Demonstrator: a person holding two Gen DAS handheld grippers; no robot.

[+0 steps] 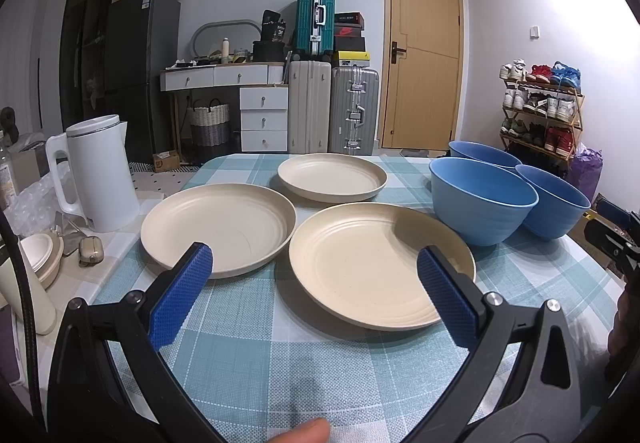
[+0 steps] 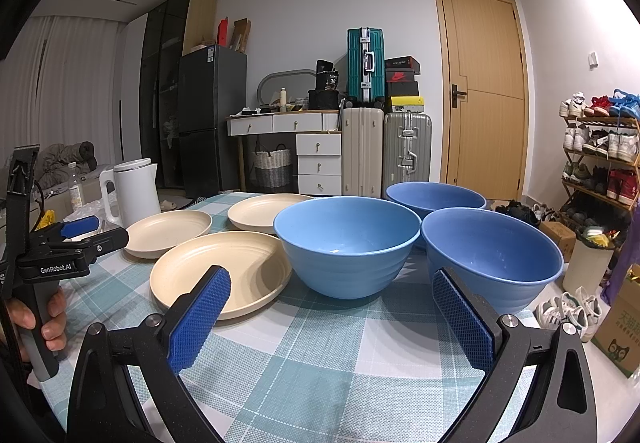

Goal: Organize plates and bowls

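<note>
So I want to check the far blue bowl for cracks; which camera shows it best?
The right wrist view: the far blue bowl shows its rim and some inner wall behind two nearer bowls. The left wrist view shows only a smaller sliver.

Left gripper (image 1: 314, 263) and right gripper (image 2: 330, 289), both held level with jaws spread wide, gripping nothing

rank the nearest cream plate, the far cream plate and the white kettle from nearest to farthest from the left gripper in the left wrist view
1. Nearest cream plate, just ahead of the left gripper, slightly right.
2. Far cream plate, beyond it, center.
3. White kettle, far left, off the cloth; close to the far plate's distance.
</note>
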